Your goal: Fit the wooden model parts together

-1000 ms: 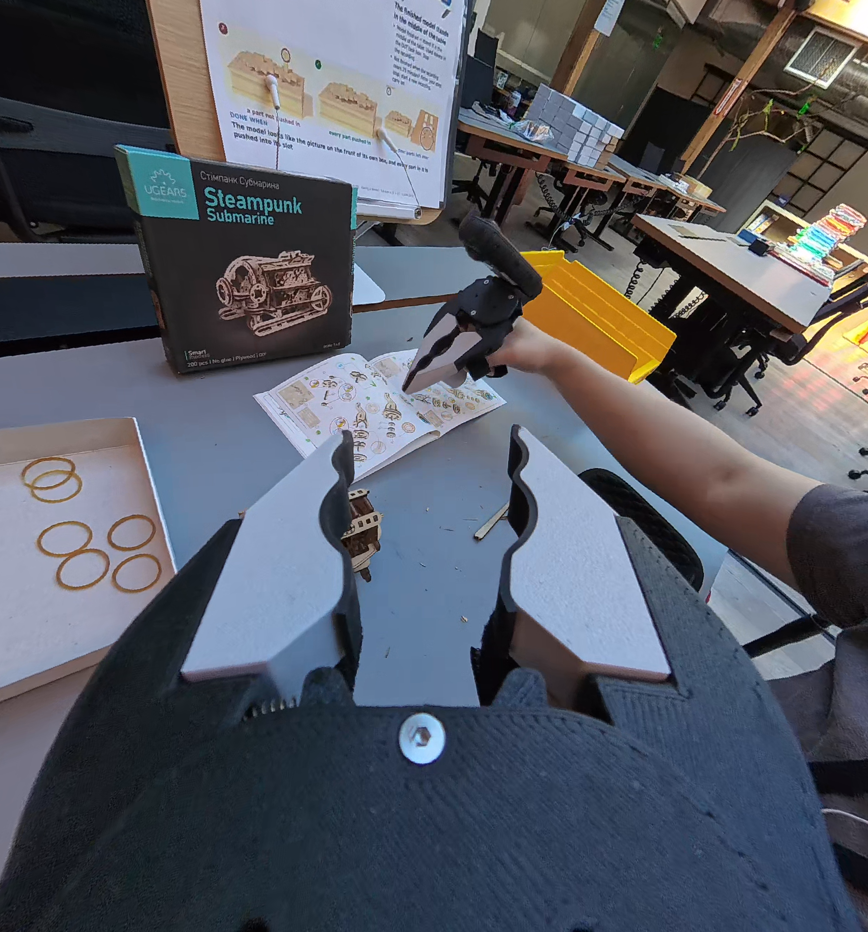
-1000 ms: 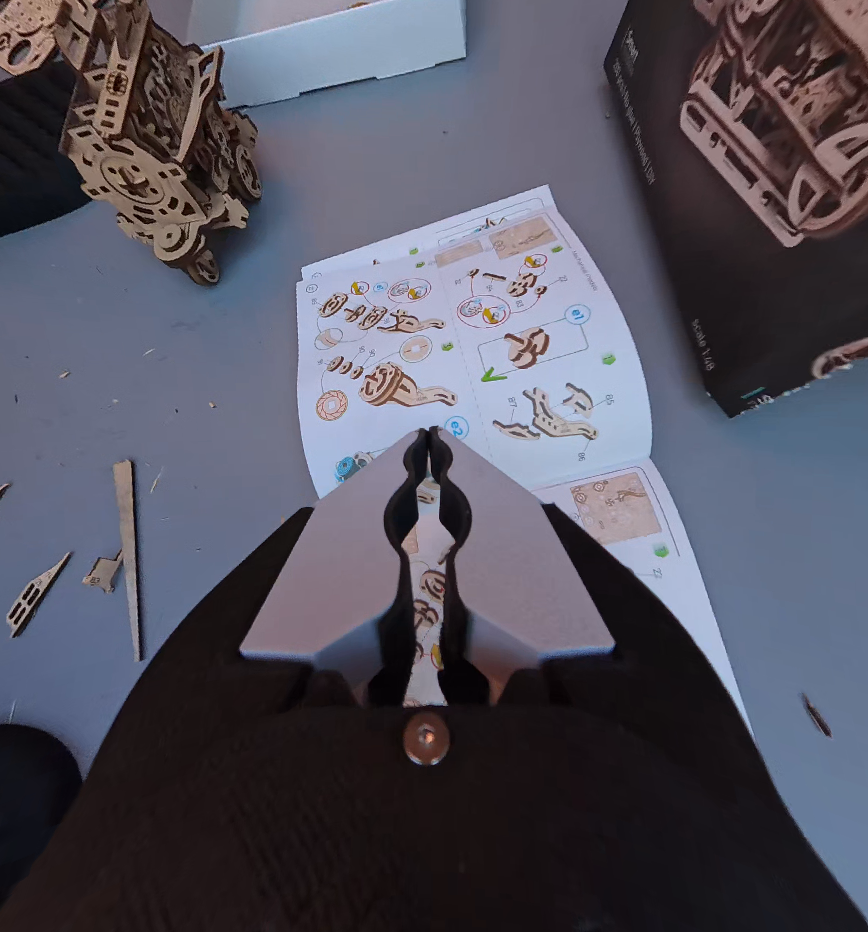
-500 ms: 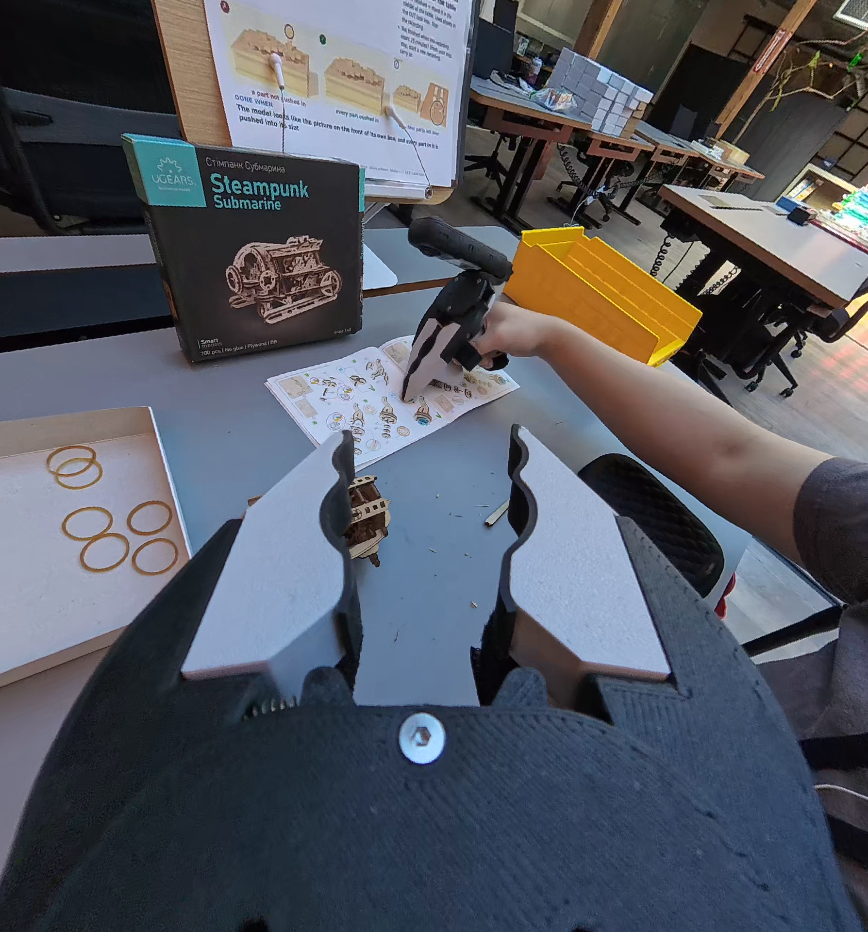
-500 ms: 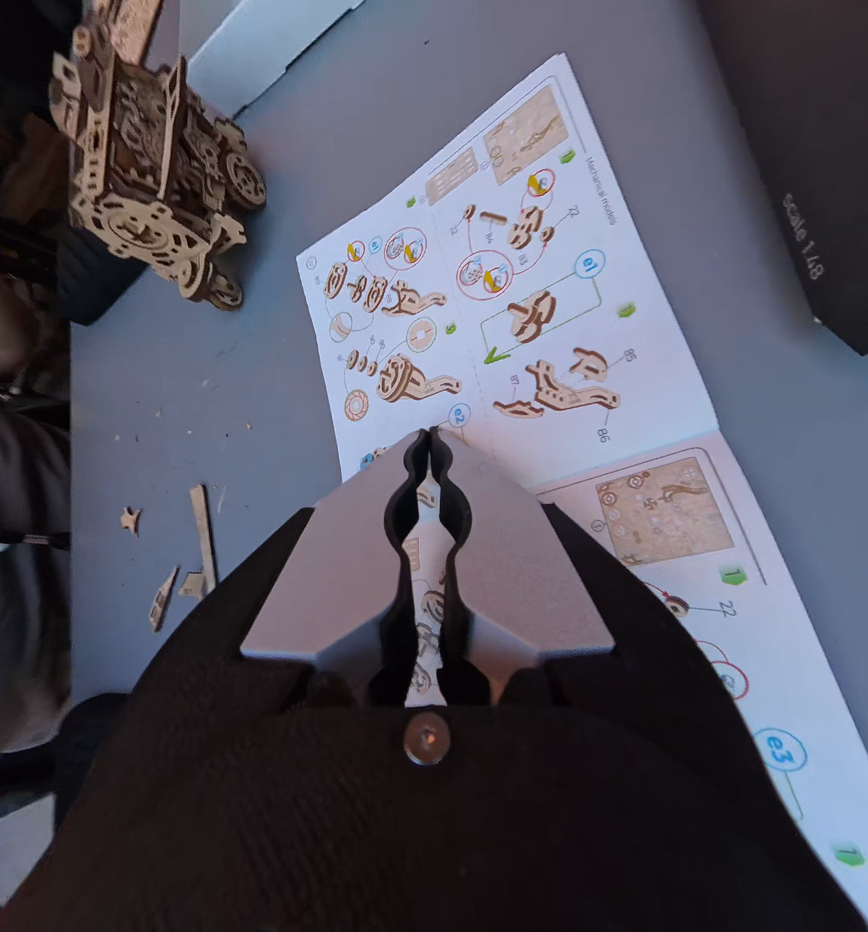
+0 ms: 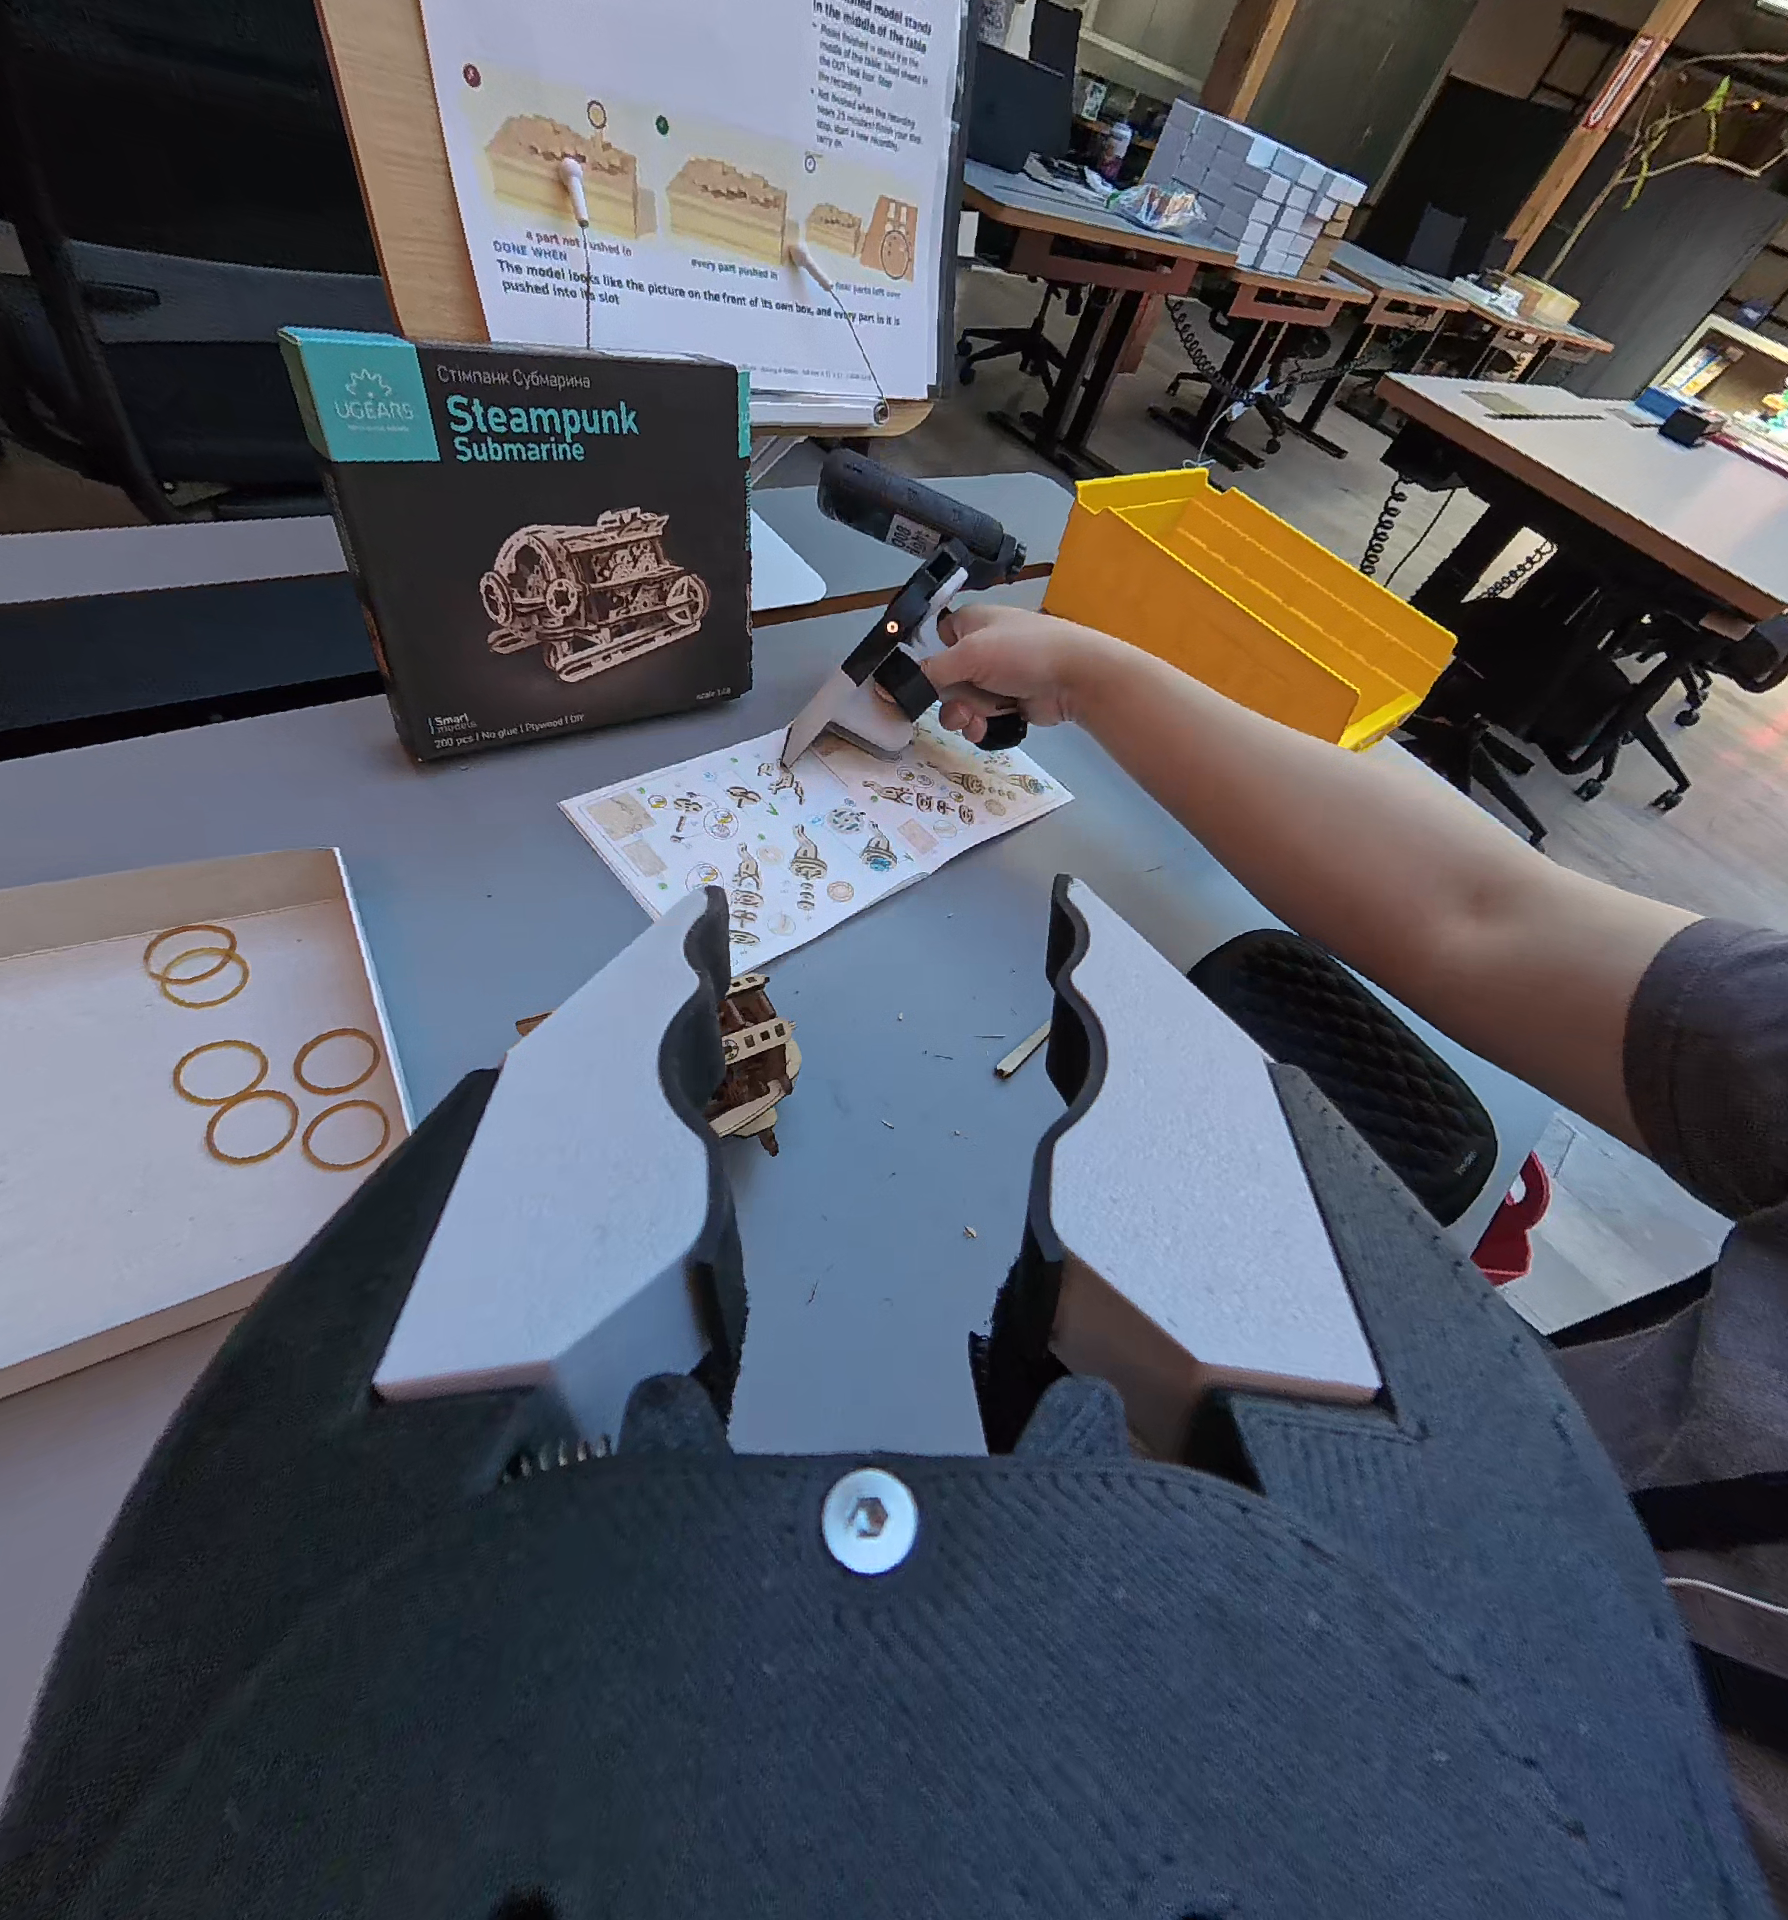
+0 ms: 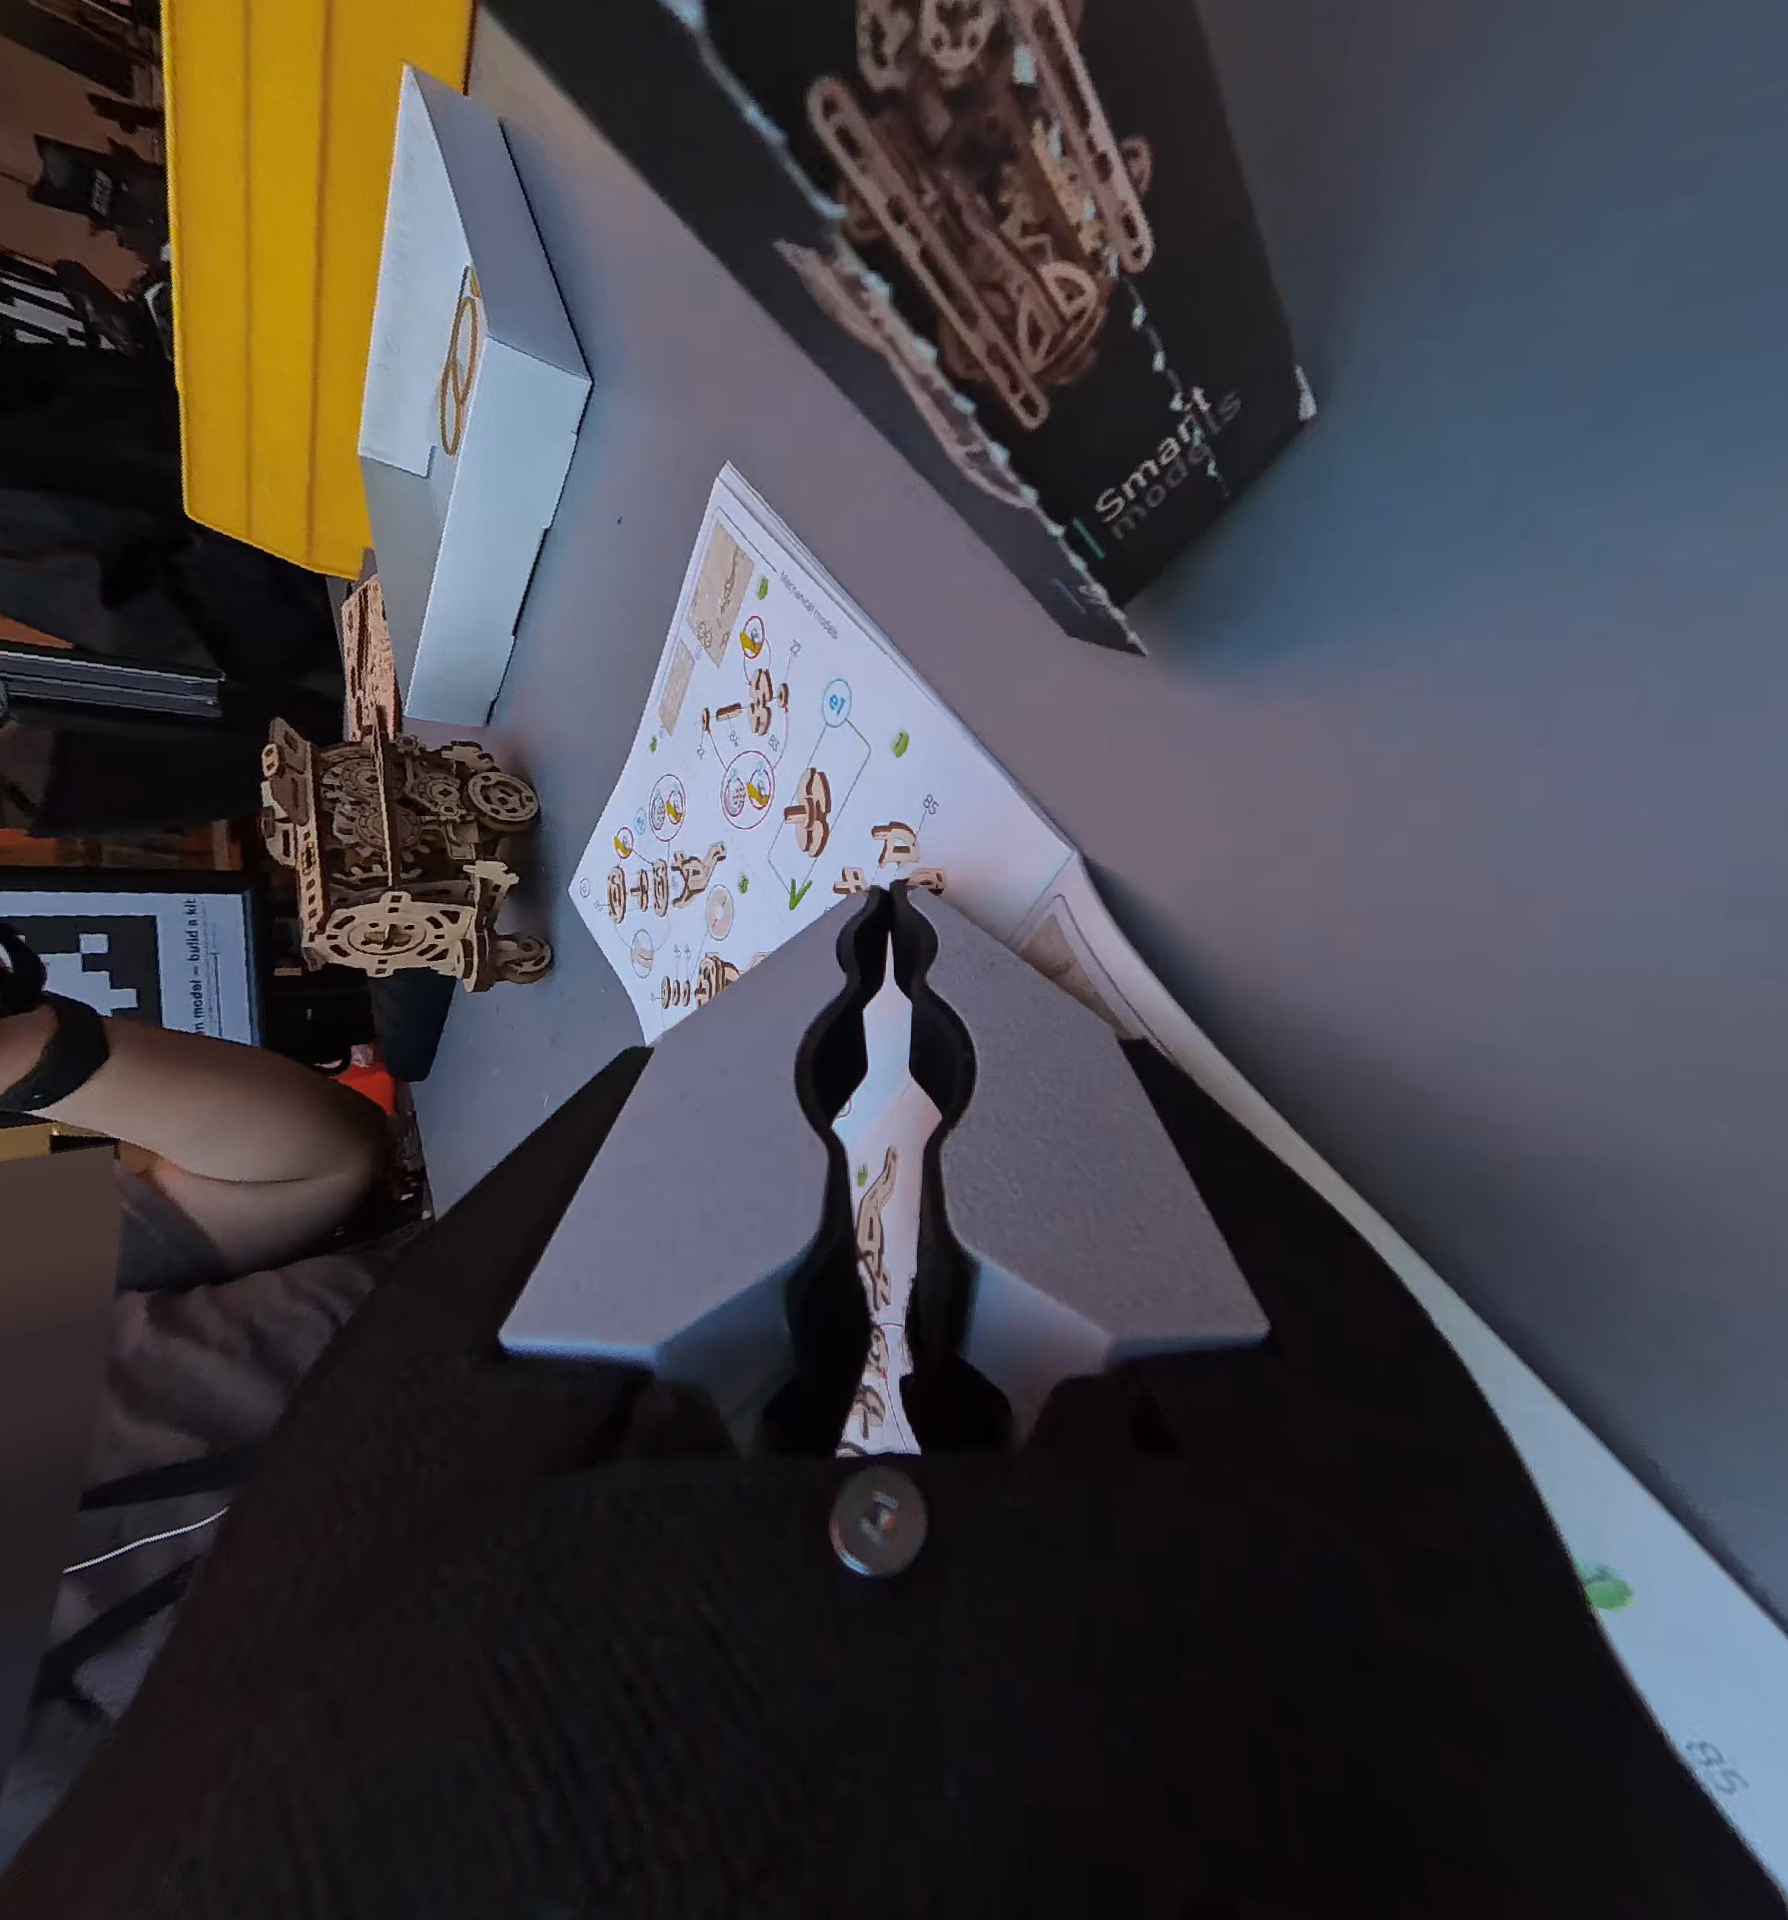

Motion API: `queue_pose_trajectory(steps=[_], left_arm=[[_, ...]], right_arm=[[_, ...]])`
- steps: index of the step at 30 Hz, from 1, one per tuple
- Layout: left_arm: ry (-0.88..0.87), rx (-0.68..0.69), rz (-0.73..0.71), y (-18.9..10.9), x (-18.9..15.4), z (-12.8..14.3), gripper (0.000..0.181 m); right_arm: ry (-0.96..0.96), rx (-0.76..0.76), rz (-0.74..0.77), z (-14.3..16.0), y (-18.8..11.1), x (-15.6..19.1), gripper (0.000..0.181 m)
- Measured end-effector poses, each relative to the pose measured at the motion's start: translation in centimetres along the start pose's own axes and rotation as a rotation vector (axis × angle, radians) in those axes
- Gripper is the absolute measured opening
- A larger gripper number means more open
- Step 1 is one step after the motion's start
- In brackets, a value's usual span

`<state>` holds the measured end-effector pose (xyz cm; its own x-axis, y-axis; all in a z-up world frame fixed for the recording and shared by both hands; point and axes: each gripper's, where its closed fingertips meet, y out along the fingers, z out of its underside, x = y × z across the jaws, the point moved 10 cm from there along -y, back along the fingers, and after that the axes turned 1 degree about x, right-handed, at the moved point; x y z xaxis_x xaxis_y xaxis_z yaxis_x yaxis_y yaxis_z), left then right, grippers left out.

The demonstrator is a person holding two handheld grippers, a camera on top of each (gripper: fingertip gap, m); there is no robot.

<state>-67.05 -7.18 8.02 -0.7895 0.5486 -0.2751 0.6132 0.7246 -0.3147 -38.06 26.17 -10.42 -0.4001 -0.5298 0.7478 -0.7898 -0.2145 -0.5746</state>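
A partly built wooden model [image 5: 755, 1070] stands on the grey table [image 5: 869, 1247], half hidden behind my left finger; it also shows in the right wrist view [image 6: 402, 862]. My left gripper [image 5: 879, 914] is open and empty, held above the table just short of the model. My right gripper [image 6: 890, 894] is shut and empty, its tips down on the open instruction booklet [image 6: 765, 748]. In the left wrist view the right gripper [image 5: 796, 748] points down at the booklet [image 5: 817, 831] beyond the model. A thin wooden stick [image 5: 1022, 1049] lies right of the model.
The dark kit box [image 5: 537, 540] stands behind the booklet. A white tray [image 5: 59, 1195] with several rubber bands [image 5: 246, 1101] lies at the left. A yellow bin [image 5: 1243, 603] sits at the far right. A black padded rest [image 5: 1347, 1060] sits at the table's right edge. Across from one pair of fingers to the other is roughly 35 cm.
My right gripper has come down and rolled over until its shut tips touch the booklet. My left gripper has drawn back a little; the model stays in place.
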Motion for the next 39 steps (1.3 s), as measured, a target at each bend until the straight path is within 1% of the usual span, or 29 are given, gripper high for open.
queue_pose_trajectory(steps=[2,4,6,8,10,11,13,14,17,21,24,28,30,33,34,37,39], left_arm=[[-0.001,-0.001,-0.004,-0.1,0.0,0.0,0.061],[-0.003,-0.001,-0.007,-0.3,0.0,0.1,0.061],[-0.004,0.0,-0.011,-0.4,0.1,0.3,0.061],[-0.007,0.0,-0.012,-0.4,0.2,0.4,0.061],[-0.009,-0.002,-0.012,-0.2,0.4,0.5,0.061],[-0.01,-0.002,-0.011,-0.1,0.5,0.6,0.061],[-0.015,-0.003,-0.018,0.1,0.8,0.8,0.061],[-0.014,-0.005,-0.03,0.2,1.0,0.9,0.061],[-0.003,-0.016,-0.061,-0.2,1.5,1.4,0.062],[-0.02,-0.026,-0.085,-1.1,2.0,2.4,0.062],[-0.056,-0.035,-0.093,-1.7,2.5,3.0,0.062],[-0.075,-0.033,-0.12,-2.4,2.9,3.6,0.061],[-0.078,-0.033,-0.133,-2.7,3.1,3.8,0.061],[-0.082,-0.029,-0.148,-3.1,3.5,3.9,0.061],[-0.083,-0.029,-0.154,-3.2,3.6,3.9,0.061],[-0.087,-0.036,-0.168,-3.6,3.8,3.9,0.061],[-0.086,-0.04,-0.177,-3.9,3.9,3.9,0.061]], right_arm=[[-0.027,-0.019,-0.017,0.4,-0.4,1.0,0.0],[-0.046,-0.019,-0.068,1.4,-0.8,2.3,0.0],[-0.076,0.022,-0.109,2.9,-0.9,3.5,0.0],[-0.078,0.08,-0.122,4.4,-0.5,3.8,0.0],[-0.076,0.136,-0.1,5.6,0.2,3.5,0.0],[-0.076,0.156,-0.05,5.9,0.7,3.0,0.0],[-0.054,0.132,-0.072,6.0,1.1,2.8,0.0],[-0.068,0.122,-0.06,6.0,1.1,2.9,0.0],[-0.162,0.104,0.039,6.1,0.8,3.7,0.0],[-0.197,0.119,0.107,6.1,0.8,4.2,0.0],[-0.202,0.115,0.095,6.1,0.7,4.2,0.0],[-0.183,0.053,0.052,5.8,-0.1,4.0,0.0],[-0.176,0.076,0.08,5.9,0.1,3.4,0.0],[-0.181,0.091,0.029,5.9,0.4,3.7,0.0],[-0.191,0.079,0.04,5.7,0.2,3.8,0.0],[-0.237,0.055,0.16,5.0,-0.3,3.3,0.0],[-0.227,0.052,0.162,4.6,-0.4,2.9,0.0]])
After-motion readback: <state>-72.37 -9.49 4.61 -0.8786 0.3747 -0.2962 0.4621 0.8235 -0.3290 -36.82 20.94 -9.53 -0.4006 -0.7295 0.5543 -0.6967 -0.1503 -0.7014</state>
